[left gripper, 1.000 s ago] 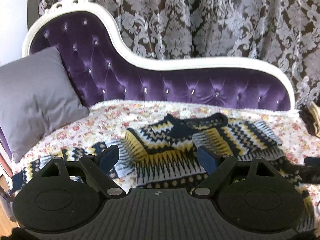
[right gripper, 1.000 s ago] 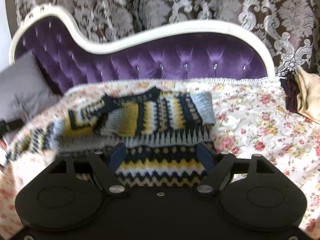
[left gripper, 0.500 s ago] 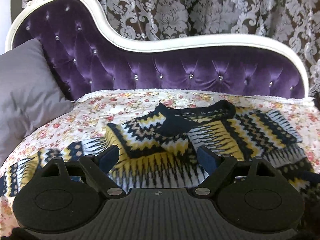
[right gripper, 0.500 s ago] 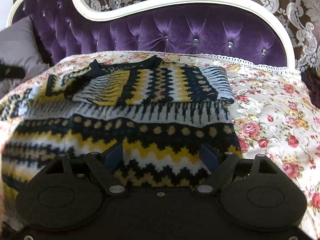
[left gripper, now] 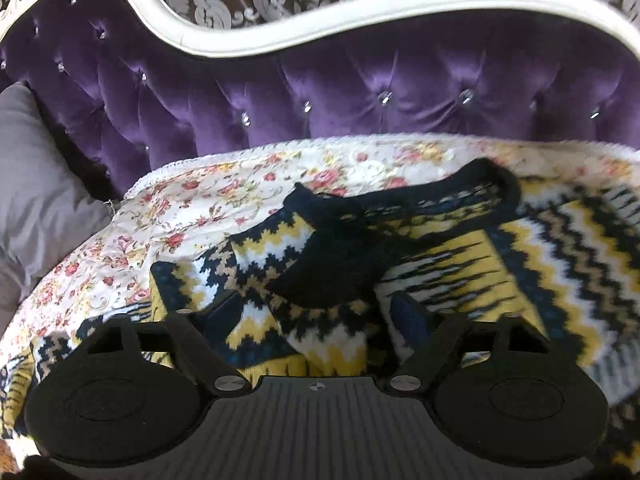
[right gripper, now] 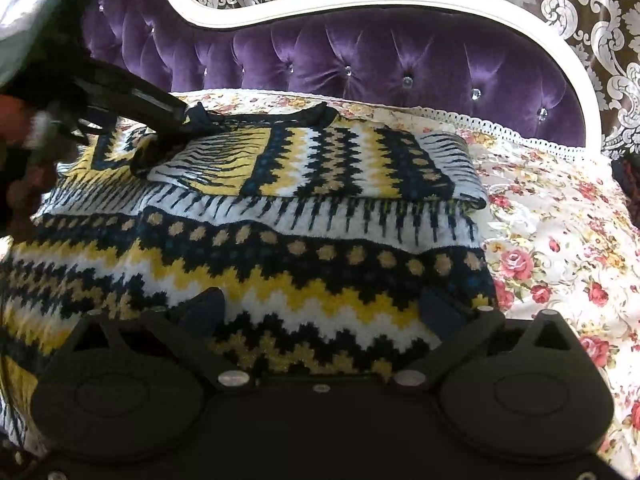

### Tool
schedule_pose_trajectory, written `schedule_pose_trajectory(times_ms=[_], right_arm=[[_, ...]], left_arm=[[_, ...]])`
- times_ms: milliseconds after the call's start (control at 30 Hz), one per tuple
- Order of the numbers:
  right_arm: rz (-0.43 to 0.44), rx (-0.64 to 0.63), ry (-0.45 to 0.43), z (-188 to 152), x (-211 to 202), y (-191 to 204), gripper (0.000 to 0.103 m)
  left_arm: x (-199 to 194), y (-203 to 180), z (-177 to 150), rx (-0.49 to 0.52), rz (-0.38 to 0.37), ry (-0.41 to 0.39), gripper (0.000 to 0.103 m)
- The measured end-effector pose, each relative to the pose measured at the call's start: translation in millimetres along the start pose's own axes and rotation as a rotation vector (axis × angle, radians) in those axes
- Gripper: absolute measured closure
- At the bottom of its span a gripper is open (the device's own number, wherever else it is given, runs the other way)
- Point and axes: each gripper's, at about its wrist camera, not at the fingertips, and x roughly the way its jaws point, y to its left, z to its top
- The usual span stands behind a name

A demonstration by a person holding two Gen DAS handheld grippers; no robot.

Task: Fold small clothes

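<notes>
A knit sweater (left gripper: 520, 240) (right gripper: 320, 264) in black, yellow and white zigzags lies on the floral cover, with a sleeve folded over its chest. My left gripper (left gripper: 316, 316) is low over the shoulder just below the black collar (left gripper: 460, 188). Its jaws are closing, with a raised fold of knit between the fingers, and the pads do not visibly press it. In the right wrist view the left gripper (right gripper: 172, 136) reaches in from the upper left to the collar. My right gripper (right gripper: 324, 312) hovers over the sweater's lower body, its jaws opening wide and gripping nothing.
The sweater rests on a purple tufted chaise (left gripper: 360, 92) with a white frame (right gripper: 360, 4). A grey pillow (left gripper: 36, 200) leans at the left end. Bare floral cover (right gripper: 560, 248) lies to the sweater's right, with dark clothing (right gripper: 630, 184) at the far right edge.
My left gripper has moved forward and down to the collar and its jaws have narrowed. My right gripper has sunk toward the sweater's lower part and its jaws have widened.
</notes>
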Motion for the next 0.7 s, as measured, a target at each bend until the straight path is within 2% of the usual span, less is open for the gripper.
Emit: schedule_pose_trajectory(times_ms=[33,67,100,167,267,333,533,600,667,700], right_arm=[[0.002,0.002,0.001,0.2,0.0,-0.4,0.0],[0.005,0.005,0.001,0.1,-0.7,-0.9,0.0],[0.007,0.005,0.001,0.9,0.8,-1.9,0.0],[0.007,0.005,0.002,1.3,1.7,-2.0,0.0],[0.008,0.006,0.001,1.0,1.1,-1.7,0.0],[0.007,0.006,0.002,1.0,1.3,-1.5,0.0],[0.004,0.004,0.002,1.0,1.6,-1.1,0.0],[0.005,0.004,0.002,1.1,1.5,-1.4,0.0],[0.006,0.005,0.001,1.0,1.5,-1.2,0.0],[0.006,0.004,0.001,1.0,1.5,-1.1,0.0]], left_arm=[[6.2,-0.8,0.7,0.011,0.022,0.011,0.054],[12.3,0.1,2.2,0.019,0.04,0.025,0.076],[17.8,3.4,3.3,0.017,0.052,0.041,0.087],[19.9,15.6,4.8,-0.025,0.056,0.027,0.096],[5.0,40.6,4.1,-0.121,0.09,-0.038,0.096],[-5.0,58.3,-1.3,-0.179,0.086,-0.059,0.096],[4.2,84.6,-27.0,-0.235,0.032,0.05,0.089],[6.0,91.8,-34.8,-0.284,-0.003,0.053,0.085],[3.2,99.0,-37.2,-0.32,-0.018,0.062,0.072],[1.0,102.8,-38.9,-0.332,-0.03,0.07,0.07]])
